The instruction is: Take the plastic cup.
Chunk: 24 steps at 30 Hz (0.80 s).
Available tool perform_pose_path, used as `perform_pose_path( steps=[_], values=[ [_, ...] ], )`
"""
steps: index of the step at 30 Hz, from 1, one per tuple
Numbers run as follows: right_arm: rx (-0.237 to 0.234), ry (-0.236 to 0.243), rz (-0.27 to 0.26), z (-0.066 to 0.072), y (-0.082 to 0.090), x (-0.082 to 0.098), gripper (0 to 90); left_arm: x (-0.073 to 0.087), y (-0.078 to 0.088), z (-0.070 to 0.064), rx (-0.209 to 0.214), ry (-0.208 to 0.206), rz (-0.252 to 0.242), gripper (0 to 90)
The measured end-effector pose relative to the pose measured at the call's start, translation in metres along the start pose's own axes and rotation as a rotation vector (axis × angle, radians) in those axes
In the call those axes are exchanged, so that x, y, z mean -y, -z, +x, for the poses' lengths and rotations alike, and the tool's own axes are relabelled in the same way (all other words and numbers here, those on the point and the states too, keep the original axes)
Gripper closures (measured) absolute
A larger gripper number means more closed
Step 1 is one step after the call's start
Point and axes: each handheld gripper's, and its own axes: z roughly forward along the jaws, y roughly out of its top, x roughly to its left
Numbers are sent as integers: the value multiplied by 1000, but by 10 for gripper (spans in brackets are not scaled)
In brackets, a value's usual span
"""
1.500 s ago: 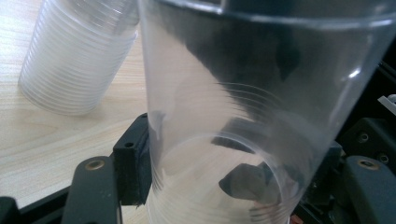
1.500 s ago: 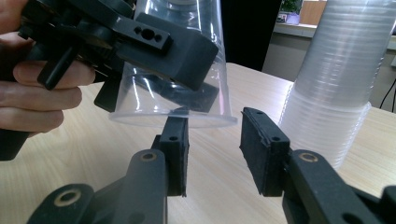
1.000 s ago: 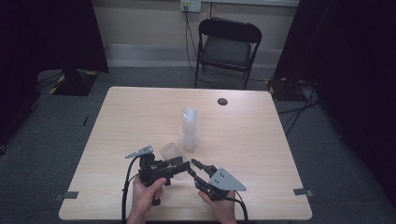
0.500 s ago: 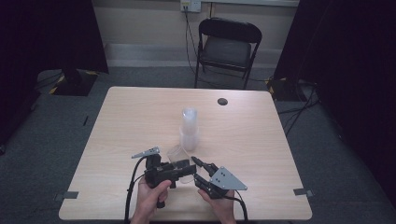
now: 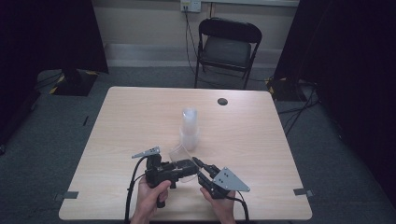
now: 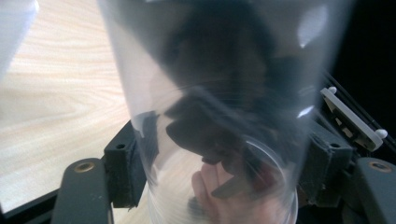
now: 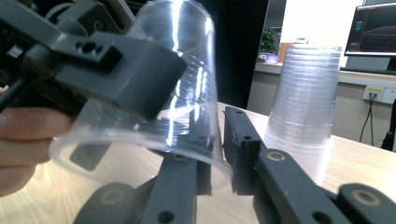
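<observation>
**Two grippers, one clear cup**

The wooden table is the biggest thing here. Near its middle stands a stack of clear plastic cups, upside down. It stands a little way behind the grippers.

Two hands come in at the near edge of the table. The left hand holds the left gripper, which points sideways toward the right one. The right hand holds the right gripper, which points up and left, so the two tips meet.

Between them, lifted off the table, is a single clear plastic cup, tipped on its side. The left gripper's jaws have just been opening and stand on both sides of the cup. Whether they still press it, I cannot tell. The right gripper's jaws have just been closing. They pinch the cup's rim, one jaw inside and one outside.
</observation>
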Motion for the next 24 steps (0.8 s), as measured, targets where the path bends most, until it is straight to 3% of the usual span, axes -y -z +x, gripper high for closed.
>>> perform_pose_path(
  steps=[5, 13, 24],
  values=[
    [-2, 12, 9, 1, -1, 2, 837, -1, 3, 0, -36, -38, -4, 226],
    [7, 13, 17, 0, -1, 2, 844, -3, 7, 1, -47, -37, -29, 206],
    [30, -26, 66, -5, 2, 2, 860, -5, 15, 2, -96, -96, -46, 161]
  ],
)
